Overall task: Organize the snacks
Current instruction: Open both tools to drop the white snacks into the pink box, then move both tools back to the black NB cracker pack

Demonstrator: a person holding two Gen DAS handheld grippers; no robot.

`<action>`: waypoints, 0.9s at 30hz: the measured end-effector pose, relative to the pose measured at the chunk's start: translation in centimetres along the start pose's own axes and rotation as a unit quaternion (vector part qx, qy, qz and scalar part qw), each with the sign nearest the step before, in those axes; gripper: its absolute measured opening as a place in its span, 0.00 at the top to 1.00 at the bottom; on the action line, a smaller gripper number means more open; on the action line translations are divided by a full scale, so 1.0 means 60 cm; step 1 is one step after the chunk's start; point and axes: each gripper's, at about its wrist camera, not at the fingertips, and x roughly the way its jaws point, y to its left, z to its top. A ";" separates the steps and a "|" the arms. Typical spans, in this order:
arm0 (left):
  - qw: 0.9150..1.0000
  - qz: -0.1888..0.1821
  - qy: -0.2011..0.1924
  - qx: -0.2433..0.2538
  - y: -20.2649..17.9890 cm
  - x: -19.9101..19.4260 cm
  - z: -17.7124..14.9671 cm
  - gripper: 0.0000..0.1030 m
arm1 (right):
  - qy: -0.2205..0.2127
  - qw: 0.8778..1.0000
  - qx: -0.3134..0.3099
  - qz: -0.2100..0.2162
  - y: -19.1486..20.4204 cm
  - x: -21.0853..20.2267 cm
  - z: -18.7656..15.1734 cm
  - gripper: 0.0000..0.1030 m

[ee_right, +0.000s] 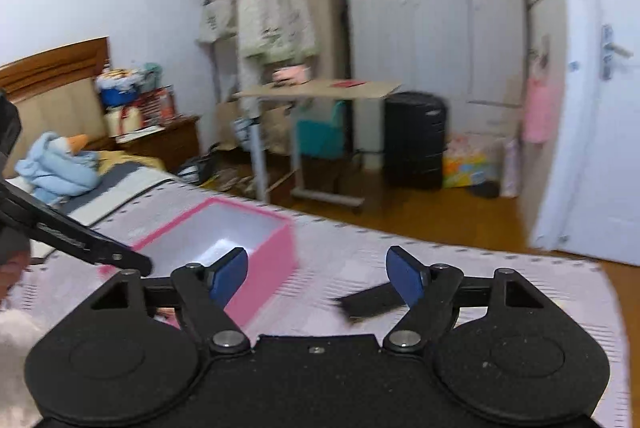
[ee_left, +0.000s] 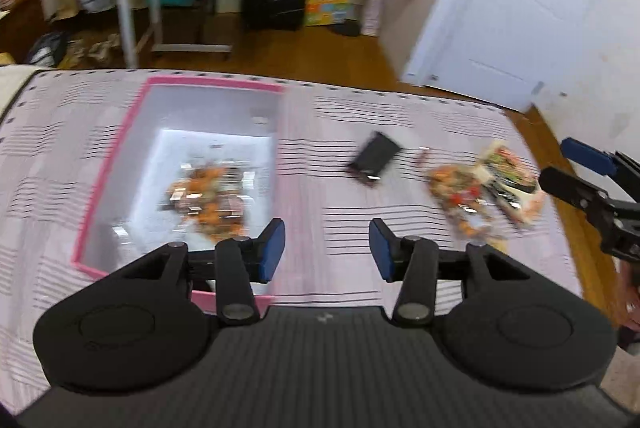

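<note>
Both my left gripper [ee_left: 327,248] and right gripper [ee_right: 316,278] stand apart, holding nothing. The loose snack packets [ee_left: 486,184] lie on the striped cover right of the pink box [ee_left: 120,164]. They look light, crinkly and slippery; I would pinch one by a sealed edge.

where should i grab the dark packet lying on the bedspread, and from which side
Take the dark packet across its narrower width, jaws on its two long edges, coming down from above. It seems to lie flat and skewed on the bedspread, apart from the pile of snacks, so its edges look free. Motion blur hides its thickness.
</note>
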 end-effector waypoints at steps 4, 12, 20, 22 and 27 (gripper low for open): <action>0.999 -0.017 0.003 0.030 -0.066 0.023 -0.005 0.53 | -0.023 0.999 0.003 0.032 -0.055 -0.026 -0.025 0.09; 0.998 -0.037 0.041 0.038 -0.157 0.134 -0.032 0.53 | 0.046 0.995 0.091 0.008 -0.154 0.012 -0.101 0.08; 0.995 -0.058 0.076 0.032 -0.220 0.240 -0.068 0.55 | 0.161 0.984 0.055 -0.052 -0.159 0.052 -0.171 0.09; 0.995 -0.061 0.072 0.030 -0.223 0.255 -0.075 0.55 | 0.194 0.977 0.060 -0.067 -0.167 0.069 -0.181 0.10; 0.993 -0.082 0.089 0.012 -0.227 0.292 -0.095 0.56 | 0.250 0.963 0.085 -0.053 -0.183 0.095 -0.210 0.12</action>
